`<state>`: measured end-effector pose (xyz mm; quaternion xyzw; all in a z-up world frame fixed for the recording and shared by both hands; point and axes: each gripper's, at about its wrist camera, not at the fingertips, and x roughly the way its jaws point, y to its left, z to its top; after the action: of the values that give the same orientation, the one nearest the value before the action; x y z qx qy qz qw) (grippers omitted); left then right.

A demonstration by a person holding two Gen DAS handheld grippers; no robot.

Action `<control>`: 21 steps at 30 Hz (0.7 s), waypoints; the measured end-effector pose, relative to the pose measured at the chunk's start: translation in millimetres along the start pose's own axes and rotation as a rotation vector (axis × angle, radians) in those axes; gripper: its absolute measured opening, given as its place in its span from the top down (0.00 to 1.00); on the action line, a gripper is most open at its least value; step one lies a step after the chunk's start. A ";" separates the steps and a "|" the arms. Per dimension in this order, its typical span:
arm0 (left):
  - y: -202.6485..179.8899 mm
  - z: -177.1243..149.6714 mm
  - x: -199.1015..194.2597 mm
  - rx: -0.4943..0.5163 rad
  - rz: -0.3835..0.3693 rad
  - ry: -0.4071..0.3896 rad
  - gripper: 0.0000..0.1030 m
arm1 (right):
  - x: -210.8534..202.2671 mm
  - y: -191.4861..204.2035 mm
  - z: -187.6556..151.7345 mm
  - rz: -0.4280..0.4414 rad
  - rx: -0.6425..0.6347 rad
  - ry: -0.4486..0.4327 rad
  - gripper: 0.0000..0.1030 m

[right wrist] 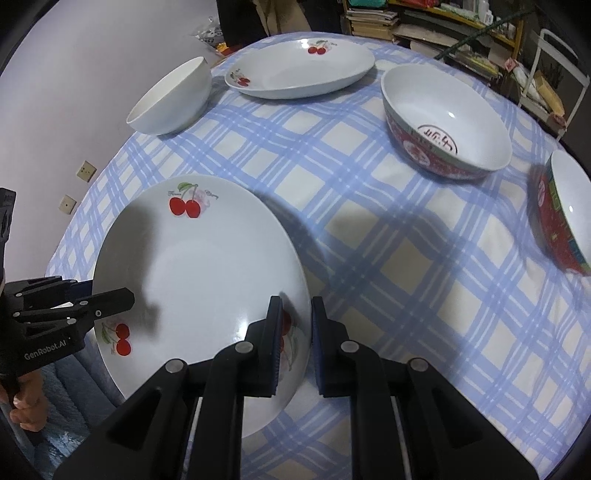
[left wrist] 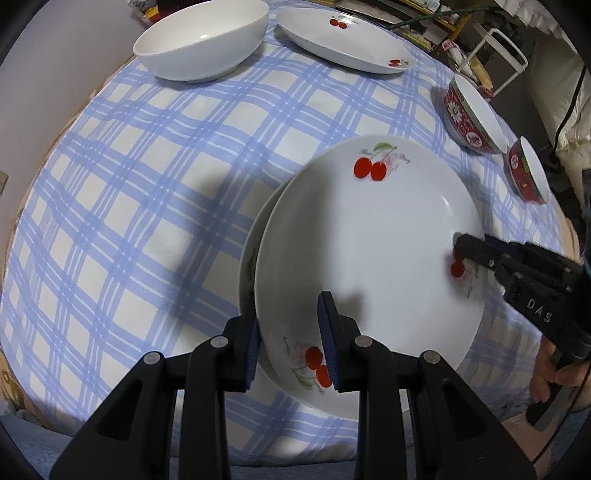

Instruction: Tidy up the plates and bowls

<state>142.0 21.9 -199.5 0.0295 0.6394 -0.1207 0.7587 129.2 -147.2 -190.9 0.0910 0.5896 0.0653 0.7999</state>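
Left wrist view: cherry plate (left wrist: 369, 236) sits on a second plate (left wrist: 251, 258) at near desk (left wrist: 147, 184) edge. Left tool (left wrist: 291, 339) and right tool (right wrist: 297, 332) each clamp its rim, opposite sides. Bowls beyond.

This is looking like a lived-in home dining corner: a blue-and-white checked tablecloth (right wrist: 369, 206) is covering the table, with cherry-print plates (right wrist: 299, 68) and bowls (right wrist: 443, 122) sitting on it. At the far right, cluttered shelves (right wrist: 436, 26) are holding stacked books and papers, and a white metal rack (right wrist: 557, 70) is standing beside them.
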 end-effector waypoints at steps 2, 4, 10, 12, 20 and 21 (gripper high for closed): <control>-1.7 -0.5 0.2 0.013 0.013 -0.001 0.73 | -1.1 -0.3 -0.1 -0.002 -0.005 -0.007 0.84; -2.7 -0.6 -0.2 0.023 0.021 -0.001 0.73 | -1.9 -1.2 0.1 -0.003 -0.005 -0.013 0.84; -3.1 -0.3 -1.9 0.031 0.028 -0.005 0.73 | -7.5 -1.4 1.4 0.007 -0.029 -0.065 0.84; -3.3 -0.6 -2.7 0.036 0.036 -0.006 0.73 | -8.6 -1.5 2.0 0.006 -0.030 -0.070 0.84; -10.7 -4.3 -6.7 0.063 0.067 -0.014 0.72 | -8.2 -0.5 1.0 -0.005 -0.037 -0.067 0.84; -10.6 -5.2 -8.2 0.067 0.071 -0.017 0.72 | -8.3 -0.5 0.9 -0.005 -0.034 -0.066 0.84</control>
<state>133.3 13.9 -191.3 0.0766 0.6270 -0.1154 0.7666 127.6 -149.4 -183.1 0.0780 0.5620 0.0704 0.8205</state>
